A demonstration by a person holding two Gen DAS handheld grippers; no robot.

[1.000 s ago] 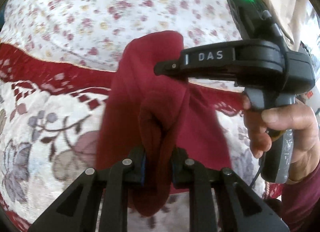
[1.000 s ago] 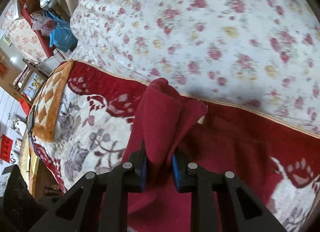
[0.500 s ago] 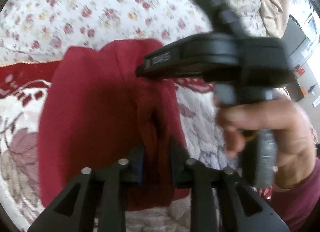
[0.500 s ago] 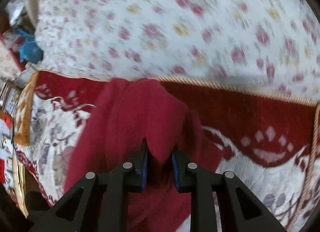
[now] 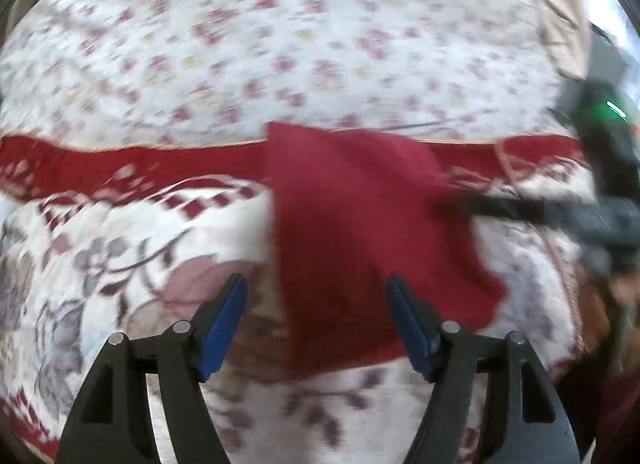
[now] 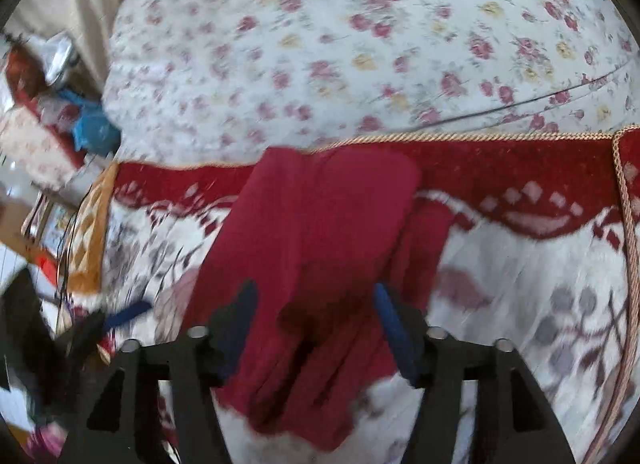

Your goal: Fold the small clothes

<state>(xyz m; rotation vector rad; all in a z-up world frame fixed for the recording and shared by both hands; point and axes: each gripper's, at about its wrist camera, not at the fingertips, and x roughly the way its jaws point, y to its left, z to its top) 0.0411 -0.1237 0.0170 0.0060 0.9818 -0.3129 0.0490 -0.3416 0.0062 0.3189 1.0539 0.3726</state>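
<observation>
A dark red small garment [image 5: 360, 232] lies folded on the patterned blanket [image 5: 132, 248]. It also shows in the right wrist view [image 6: 316, 244], with creases at its near end. My left gripper [image 5: 316, 284] is open and empty, its blue pads apart over the garment's near left edge. My right gripper [image 6: 314, 296] is open and empty, its jaws spread over the garment's near end. In the left wrist view the right gripper [image 5: 560, 211] reaches in from the right at the garment's right edge. Both views are motion-blurred.
A white floral quilt [image 5: 300, 43] lies beyond the blanket's red border [image 6: 500, 159]. A thin dark cable [image 6: 520, 101] crosses the quilt. Clutter and blue bags [image 6: 88, 127] sit beyond the bed's left edge.
Both grippers were shut on the red garment and held it up. They have opened and let it go, and it now lies flat on the blanket.
</observation>
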